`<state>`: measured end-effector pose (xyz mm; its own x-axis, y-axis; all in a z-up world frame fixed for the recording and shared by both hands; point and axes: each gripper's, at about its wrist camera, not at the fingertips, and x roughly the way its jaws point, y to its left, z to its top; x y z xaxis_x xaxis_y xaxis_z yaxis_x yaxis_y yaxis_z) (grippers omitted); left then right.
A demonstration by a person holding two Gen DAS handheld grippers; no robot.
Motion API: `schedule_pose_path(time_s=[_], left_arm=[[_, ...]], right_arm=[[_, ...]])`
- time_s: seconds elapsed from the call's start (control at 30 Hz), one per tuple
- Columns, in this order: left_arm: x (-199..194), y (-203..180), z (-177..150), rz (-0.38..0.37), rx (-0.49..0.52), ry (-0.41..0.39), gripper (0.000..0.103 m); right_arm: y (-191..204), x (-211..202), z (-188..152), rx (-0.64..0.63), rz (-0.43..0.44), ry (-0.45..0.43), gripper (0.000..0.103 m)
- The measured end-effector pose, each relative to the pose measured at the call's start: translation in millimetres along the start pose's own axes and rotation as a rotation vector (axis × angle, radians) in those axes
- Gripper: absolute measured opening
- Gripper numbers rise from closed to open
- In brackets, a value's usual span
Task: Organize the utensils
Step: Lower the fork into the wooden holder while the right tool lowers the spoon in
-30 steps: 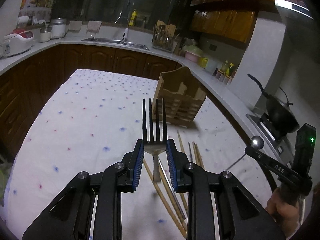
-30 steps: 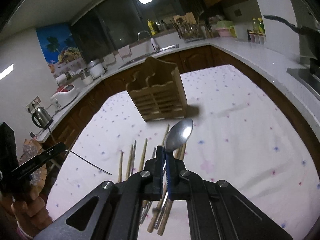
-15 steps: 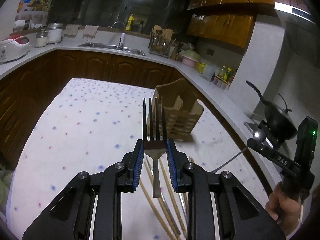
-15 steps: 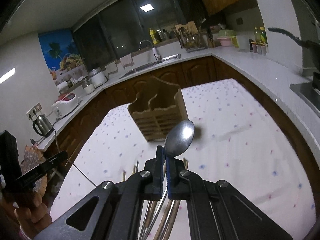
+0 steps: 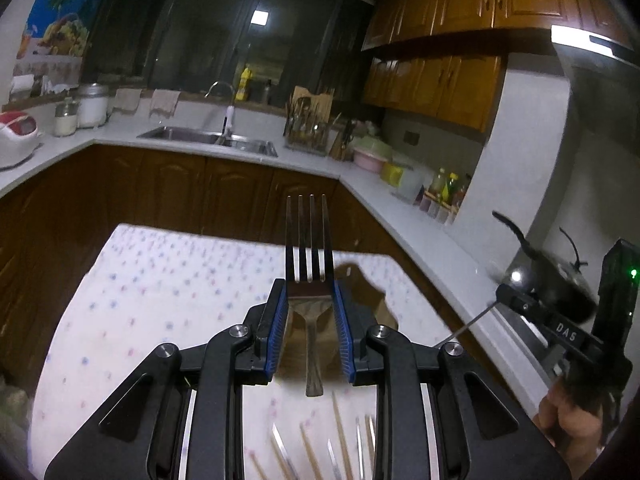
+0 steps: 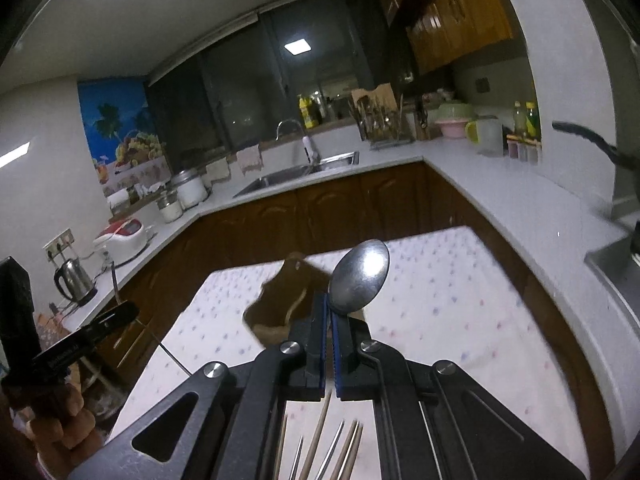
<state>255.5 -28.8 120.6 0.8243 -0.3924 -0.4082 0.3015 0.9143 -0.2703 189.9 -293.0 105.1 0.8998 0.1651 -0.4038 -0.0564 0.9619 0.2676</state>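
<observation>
I'm holding my left gripper (image 5: 310, 296) clamped narrowly and my right gripper (image 6: 330, 316) pinched tight, both pointing toward twelve o'clock.

— Where are we?
— We're in a home kitchen: a steel sink (image 5: 208, 140) in a white counter (image 6: 500, 196), wooden cabinets (image 5: 460, 84) overhead, a kettle (image 6: 76, 280), a wok (image 5: 560, 280).

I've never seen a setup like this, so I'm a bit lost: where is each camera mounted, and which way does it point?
Left wrist view: rides on the left claw, looking along its fingers past the gripped fork toward the sink counter; the person's other hand shows at right.
Right wrist view: rides on the right claw, looking past the held spoon the same way; the left hand shows at left.
Shared: the wooden utensil holder on the dotted tablecloth.
</observation>
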Motion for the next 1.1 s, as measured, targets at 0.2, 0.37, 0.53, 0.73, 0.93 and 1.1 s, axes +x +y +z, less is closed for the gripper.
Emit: schedule_pose_path(time_s=[0.2,0.37,0.53,0.73,0.93,1.1], left_arm=[[52,1,29,-0.013,-0.04,0.0,0.021],[99,9,22,-0.004,-0.077,0.031,0.021],[133,7,0,0.018,-0.057,0.089,0.021],[154,14,-25,0.046,-0.055,0.144,0.022],[154,18,-37,0.024,-0.056,0.166,0.022],[155,16,-37,0.031,-0.048,0.166,0.022]], right_arm=[[-6,40,35,-0.01,-0.015,-0.009,0.002],[-8,80,40,-0.03,-0.015,0.028,0.002],[-12,124,23,-0.047,-0.012,0.111,0.002],[-21,157,-7,-0.044,-0.002,0.204,0.002],[-20,163,-15,-0.053,0.01,0.226,0.002],[-18,164,-12,-0.046,0.014,0.228,0.002]])
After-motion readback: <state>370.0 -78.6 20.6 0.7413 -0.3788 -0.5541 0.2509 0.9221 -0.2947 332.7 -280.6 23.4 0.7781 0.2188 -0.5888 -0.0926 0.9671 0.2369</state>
